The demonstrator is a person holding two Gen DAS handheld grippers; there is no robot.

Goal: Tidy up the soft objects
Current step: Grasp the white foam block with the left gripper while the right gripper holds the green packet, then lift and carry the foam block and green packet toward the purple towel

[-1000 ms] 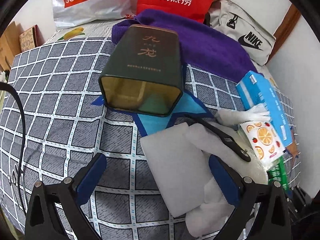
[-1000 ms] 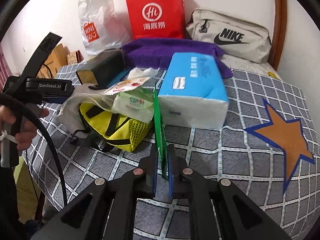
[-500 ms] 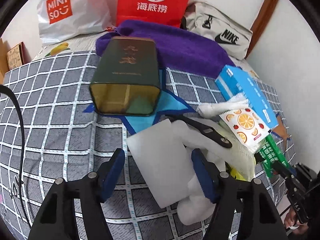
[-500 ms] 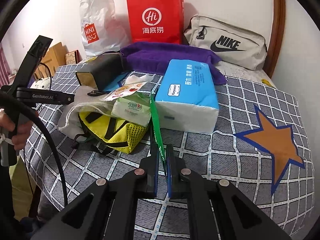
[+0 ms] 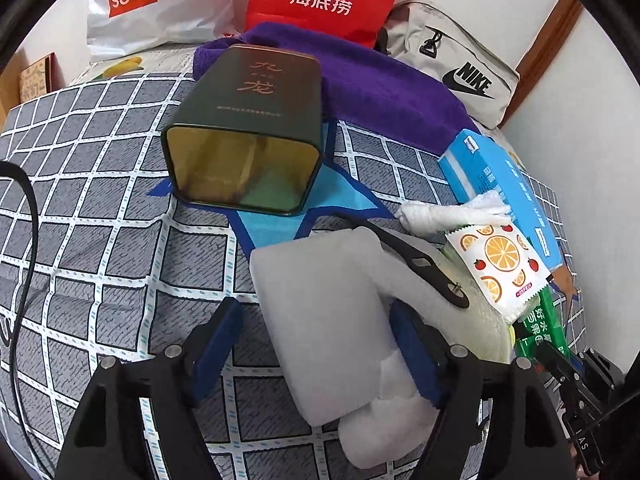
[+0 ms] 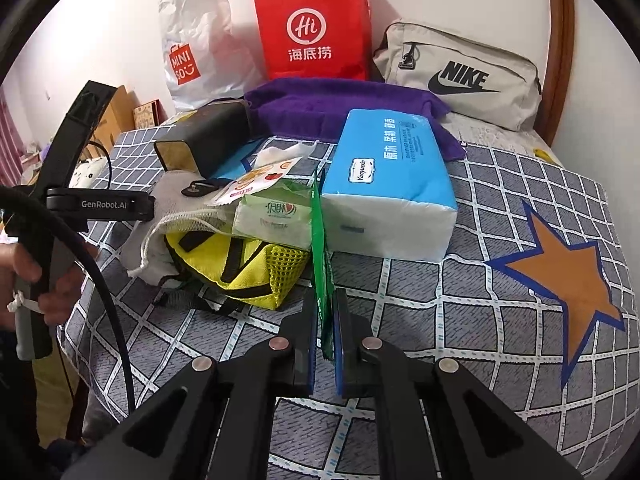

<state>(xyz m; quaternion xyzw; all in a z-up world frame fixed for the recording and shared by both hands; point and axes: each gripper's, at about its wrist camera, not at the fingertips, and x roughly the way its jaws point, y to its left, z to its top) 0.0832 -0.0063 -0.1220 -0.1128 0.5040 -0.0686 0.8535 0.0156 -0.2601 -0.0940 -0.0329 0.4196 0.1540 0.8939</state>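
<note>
Your left gripper (image 5: 316, 344) is opening, its jaws straddling the white foam block (image 5: 320, 320) without pressing it; centre both pads on its sides before squeezing. Your right gripper (image 6: 323, 340) is clamping the green packet (image 6: 320, 248) near the bed's (image 6: 500, 320) front edge. Both are pointing steeply downward.

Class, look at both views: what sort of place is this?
Most likely a bedroom: the things lie on a checked bedsheet with a wooden headboard behind, and shopping bags lean against the wall.

Bare bedspread (image 5: 100, 240) left of tin (image 5: 248, 132) (open-mouthed)
</note>
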